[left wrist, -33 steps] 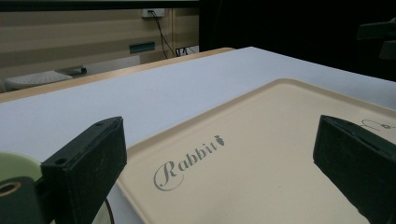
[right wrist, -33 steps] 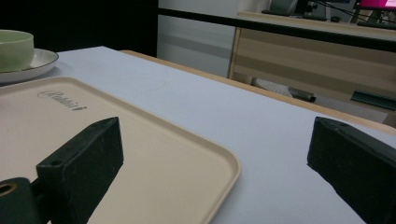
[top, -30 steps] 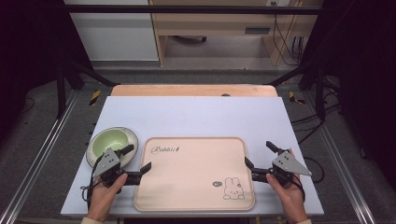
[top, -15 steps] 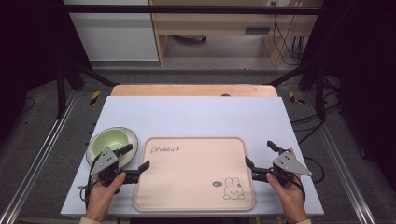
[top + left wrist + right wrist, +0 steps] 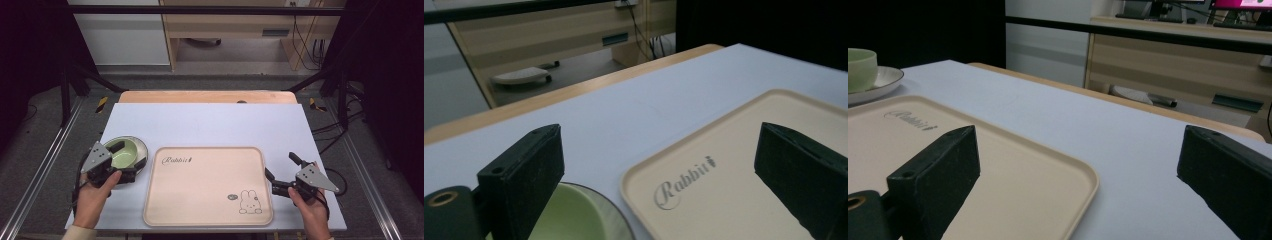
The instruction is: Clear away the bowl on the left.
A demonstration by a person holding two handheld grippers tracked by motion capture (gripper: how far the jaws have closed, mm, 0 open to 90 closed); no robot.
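Two handheld grippers on a pale blue-grey table, one at each side of a beige tray. Far left: person's left hand holds the left gripper, jaws spread wide, nothing between them. In the high view one jaw reaches over the green bowl, the other lies by the plate's near right edge, close to the tray's left rim; contact unclear. The bowl sits on a white plate, just beside the tray's upper left corner. Left gripper view: bowl rim low between the jaws, tray corner with "Rabbit" script to the right.

Centre: tray lies flat, empty, with "Rabbit" lettering at upper left, a rabbit drawing at lower right and a small dark round mark beside the rabbit.

Right: right hand holds the right gripper, jaws wide apart, gripping nothing. Its left jaw is over the tray's right edge, the other over bare table. Right gripper view: tray's far right corner runs between the jaws, bowl and plate far left.
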